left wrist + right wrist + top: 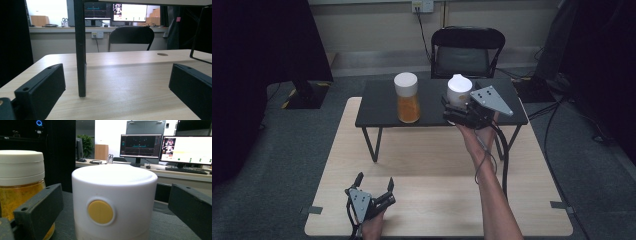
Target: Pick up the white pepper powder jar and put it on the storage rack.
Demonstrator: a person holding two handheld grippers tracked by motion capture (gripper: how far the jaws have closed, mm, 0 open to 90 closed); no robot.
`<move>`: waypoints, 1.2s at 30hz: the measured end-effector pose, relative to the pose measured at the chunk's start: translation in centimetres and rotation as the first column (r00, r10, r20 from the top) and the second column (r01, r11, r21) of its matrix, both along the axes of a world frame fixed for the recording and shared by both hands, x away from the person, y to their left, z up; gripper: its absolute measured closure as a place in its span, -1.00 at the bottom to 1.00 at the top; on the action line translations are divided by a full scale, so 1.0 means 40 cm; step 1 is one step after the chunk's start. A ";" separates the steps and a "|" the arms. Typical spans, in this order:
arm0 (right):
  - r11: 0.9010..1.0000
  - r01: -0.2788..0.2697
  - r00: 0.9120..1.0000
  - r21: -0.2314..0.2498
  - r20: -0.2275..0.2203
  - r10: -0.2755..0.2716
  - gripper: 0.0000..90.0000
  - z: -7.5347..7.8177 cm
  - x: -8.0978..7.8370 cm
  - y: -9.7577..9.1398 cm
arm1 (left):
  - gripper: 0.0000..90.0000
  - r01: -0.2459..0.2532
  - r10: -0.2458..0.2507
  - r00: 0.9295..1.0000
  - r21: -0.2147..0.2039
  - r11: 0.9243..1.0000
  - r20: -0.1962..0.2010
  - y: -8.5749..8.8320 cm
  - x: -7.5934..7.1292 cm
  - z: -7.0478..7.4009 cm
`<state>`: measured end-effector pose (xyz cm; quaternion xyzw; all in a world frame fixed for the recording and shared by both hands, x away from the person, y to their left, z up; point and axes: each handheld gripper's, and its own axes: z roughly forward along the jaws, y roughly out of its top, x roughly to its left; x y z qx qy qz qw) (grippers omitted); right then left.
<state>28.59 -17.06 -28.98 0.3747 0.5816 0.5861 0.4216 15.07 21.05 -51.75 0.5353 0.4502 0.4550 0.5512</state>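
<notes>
A light wooden bench [432, 165] carries a small black bench [382, 102] that stands on thin dark legs toward the wooden one's far edge; one of these legs [80, 50] rises just ahead of the left gripper in the left gripper view. Beyond the far edge stands a black chair [468, 51] against the wall. On the black bench, near its middle, is a jar [407, 97] of amber contents with a white lid, and toward its right half, close to the near edge, stands the white canister [458, 91], a squat round thing with a yellow disc on its side, seen close in the right gripper view [113, 202]. The jar and the canister are apart, side by side. The right gripper [462, 111], held in a hand whose forearm reaches up from the near edge of the wooden bench, sits at the canister with its jaws spread wide to either side of it; in the right gripper view a gap shows between each jaw and the white wall, so it seems the pads are not pressing, though the lower wall is hard to read. The left gripper [373, 186] rests low near the near-left corner of the wooden bench, jaws spread, nothing between them.
</notes>
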 end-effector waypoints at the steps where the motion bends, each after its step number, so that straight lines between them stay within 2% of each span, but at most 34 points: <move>1: 1.000 -0.001 1.000 0.001 -0.001 0.001 -1.00 0.000 -0.001 -0.001 | -1.00 0.000 0.000 1.000 0.000 1.000 0.000 0.000 0.000 0.000; 11: 1.000 -0.007 1.000 0.024 0.009 0.007 -1.00 -0.007 -0.021 -0.016 | -1.00 0.000 0.000 1.000 0.000 1.000 0.000 0.000 0.000 0.000; 28: 0.999 -0.026 0.999 0.033 0.039 0.024 -1.00 -0.026 -0.068 -0.023 | -1.00 0.000 0.000 1.000 0.000 1.000 0.000 0.000 0.000 0.000; 36: 0.999 -0.025 0.999 0.036 0.031 0.024 -1.00 -0.036 -0.082 -0.024 | -1.00 0.000 0.000 1.000 0.001 1.000 0.000 0.000 0.000 0.000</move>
